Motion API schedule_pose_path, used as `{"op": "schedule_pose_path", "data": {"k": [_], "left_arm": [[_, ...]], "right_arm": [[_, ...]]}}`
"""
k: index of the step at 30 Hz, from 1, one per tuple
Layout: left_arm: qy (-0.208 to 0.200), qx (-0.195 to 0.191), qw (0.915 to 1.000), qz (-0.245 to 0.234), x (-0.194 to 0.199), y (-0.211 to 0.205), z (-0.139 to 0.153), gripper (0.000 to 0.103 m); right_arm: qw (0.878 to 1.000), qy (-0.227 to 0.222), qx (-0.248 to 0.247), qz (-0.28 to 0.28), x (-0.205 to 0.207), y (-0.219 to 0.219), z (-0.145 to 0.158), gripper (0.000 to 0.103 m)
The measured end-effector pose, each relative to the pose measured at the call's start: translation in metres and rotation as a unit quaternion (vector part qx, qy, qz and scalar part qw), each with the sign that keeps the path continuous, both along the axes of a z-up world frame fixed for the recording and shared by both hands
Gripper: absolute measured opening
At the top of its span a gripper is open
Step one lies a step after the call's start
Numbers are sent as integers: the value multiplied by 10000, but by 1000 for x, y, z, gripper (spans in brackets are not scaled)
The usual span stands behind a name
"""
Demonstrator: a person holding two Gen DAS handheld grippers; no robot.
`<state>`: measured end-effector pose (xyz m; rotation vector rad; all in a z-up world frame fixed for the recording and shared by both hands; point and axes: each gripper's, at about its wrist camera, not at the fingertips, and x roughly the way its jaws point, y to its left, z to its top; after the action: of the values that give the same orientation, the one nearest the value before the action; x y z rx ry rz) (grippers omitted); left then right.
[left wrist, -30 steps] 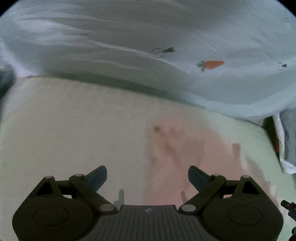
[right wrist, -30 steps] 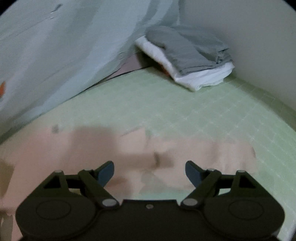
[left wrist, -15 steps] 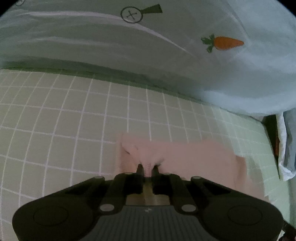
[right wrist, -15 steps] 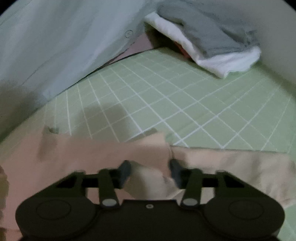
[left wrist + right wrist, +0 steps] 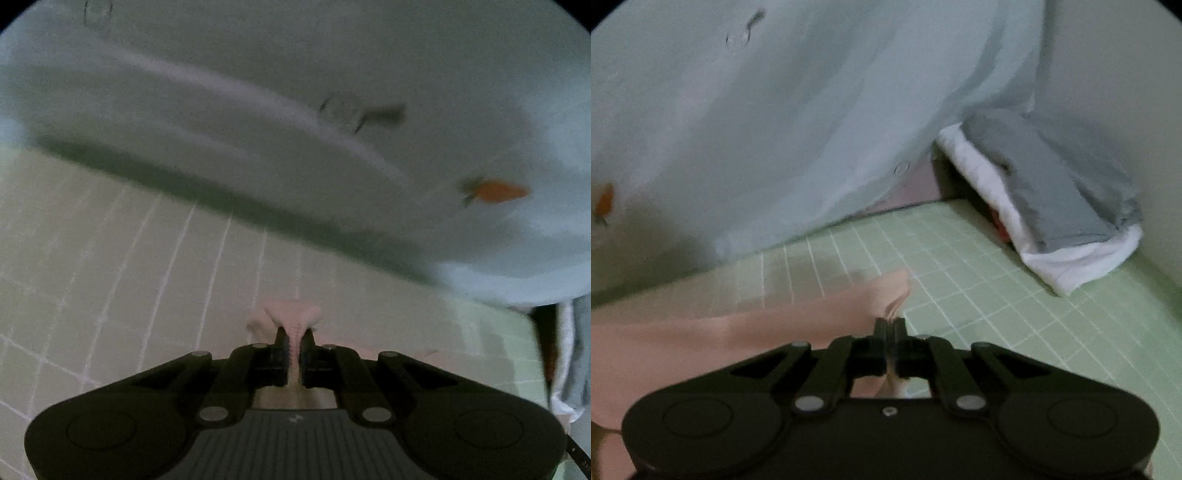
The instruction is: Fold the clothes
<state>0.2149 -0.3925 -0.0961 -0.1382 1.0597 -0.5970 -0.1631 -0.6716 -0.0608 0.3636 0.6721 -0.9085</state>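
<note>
Pink garment (image 5: 738, 325) pinched by both claws; no legible writing.

place: a home, a bedroom | bed: green sheet (image 5: 979, 295) with white squares | blanket: pale blue (image 5: 258, 92) with carrot picture (image 5: 498, 191) | far corner by wall (image 5: 1126, 92): folded grey and white clothes (image 5: 1052, 206)

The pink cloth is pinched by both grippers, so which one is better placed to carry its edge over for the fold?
Probably right: the right gripper pinches the pink cloth at an exposed corner.
</note>
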Motion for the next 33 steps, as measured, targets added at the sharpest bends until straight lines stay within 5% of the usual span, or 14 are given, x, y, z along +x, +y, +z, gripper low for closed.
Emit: {"op": "schedule_pose_path", "data": {"k": [2, 6, 13, 20, 25, 27, 29, 33], "left_arm": [[66, 200, 9998, 29, -1, -3, -3, 24], [-352, 404, 9986, 40, -19, 6, 18, 77], [-824, 715, 9939, 174, -74, 64, 55, 83], [-548, 918, 9938, 308, -147, 133, 53, 83], [-380, 1136, 9925, 221, -182, 154, 43, 83], [-412, 1210, 9917, 150, -194, 160, 44, 83], [-476, 1273, 9907, 78, -207, 167, 46, 83], [-500, 1325, 9899, -30, -228, 164, 48, 83]], "right_arm": [[9999, -23, -102, 52, 8, -3, 5, 3], [9991, 34, -335, 265, 15, 11, 12, 4], [9948, -161, -658, 766, 5, 64, 30, 4], [9814, 81, -906, 1690, -9, 152, 29, 3], [9712, 261, -568, 2297, -23, 215, 9, 3], [9729, 316, -430, 2251, -31, 233, 0, 24], [9749, 352, -292, 2181, -40, 250, -8, 68], [9883, -19, -72, 1524, -78, 244, -8, 90]]}}
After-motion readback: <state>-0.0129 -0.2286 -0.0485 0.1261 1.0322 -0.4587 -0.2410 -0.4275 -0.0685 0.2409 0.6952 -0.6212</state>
